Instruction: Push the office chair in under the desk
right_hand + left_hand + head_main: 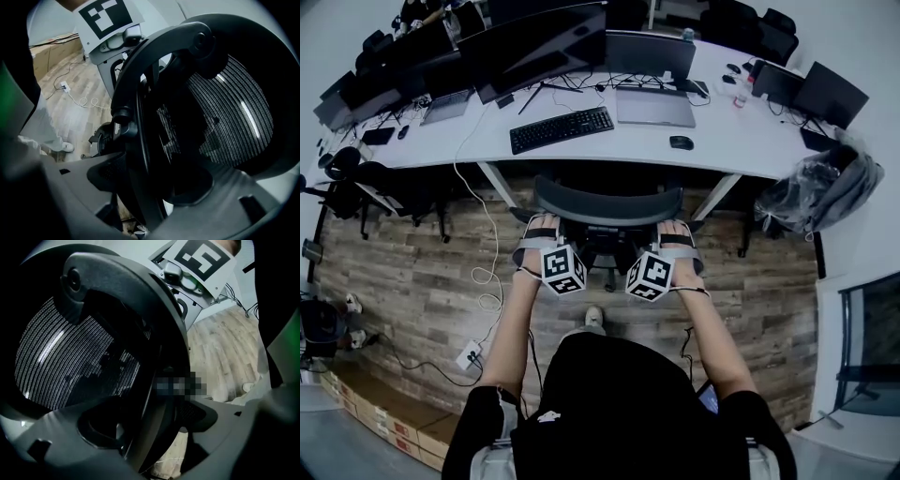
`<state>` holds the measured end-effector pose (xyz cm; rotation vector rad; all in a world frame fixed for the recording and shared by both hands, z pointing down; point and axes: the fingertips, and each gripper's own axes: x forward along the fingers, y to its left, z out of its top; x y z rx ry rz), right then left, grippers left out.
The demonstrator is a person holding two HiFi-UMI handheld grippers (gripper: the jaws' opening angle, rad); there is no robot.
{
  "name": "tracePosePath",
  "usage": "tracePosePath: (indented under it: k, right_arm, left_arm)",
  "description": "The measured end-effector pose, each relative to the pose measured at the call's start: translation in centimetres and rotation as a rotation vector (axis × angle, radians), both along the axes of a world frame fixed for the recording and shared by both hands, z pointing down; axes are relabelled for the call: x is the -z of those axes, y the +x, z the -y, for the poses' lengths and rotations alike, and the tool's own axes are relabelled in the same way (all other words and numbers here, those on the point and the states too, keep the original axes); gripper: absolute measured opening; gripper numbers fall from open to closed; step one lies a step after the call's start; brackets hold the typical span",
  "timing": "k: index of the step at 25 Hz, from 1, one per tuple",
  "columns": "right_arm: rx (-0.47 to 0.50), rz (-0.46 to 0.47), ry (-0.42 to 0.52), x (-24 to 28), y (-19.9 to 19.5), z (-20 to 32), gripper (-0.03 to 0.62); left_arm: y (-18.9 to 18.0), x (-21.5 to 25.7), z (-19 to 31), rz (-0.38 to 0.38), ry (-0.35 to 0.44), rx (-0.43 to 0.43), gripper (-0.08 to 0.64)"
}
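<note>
We reach both arms forward, side by side. The left gripper [540, 230] and the right gripper [675, 232] each clamp the top rim of the office chair [607, 208], whose backrest stands just beside the desk's [722, 141] front edge.

Knee space under the tabletop [722, 141] lies between the left leg [499, 185] and the right leg [718, 195]. The office chair [607, 204] fills most of that gap, backrest near the front edge. It is dark underneath, so any obstruction there cannot be made out.

Wooden floor [422, 272] left of the chair is passable, crossed by a white cable [490, 262] running to a power strip [469, 354]. On the right, a grey bag [821, 192] crowds the space beyond the right leg.

Left hand-held gripper [539, 234] and right hand-held gripper [677, 232] have the backrest rim filling their jaw gaps, apparently clamped, with no spare room.
</note>
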<state>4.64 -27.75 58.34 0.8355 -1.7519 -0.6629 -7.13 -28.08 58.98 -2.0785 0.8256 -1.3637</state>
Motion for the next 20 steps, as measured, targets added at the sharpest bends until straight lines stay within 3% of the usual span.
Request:
tracePosePath:
  k: [20]
  right_arm:
    - [-0.119,-0.021,-0.01,-0.3,2.2,9.8,0.304]
  left_arm:
    - [2.4,0.3,8.8,-0.068,-0.028,-0.106,0.394]
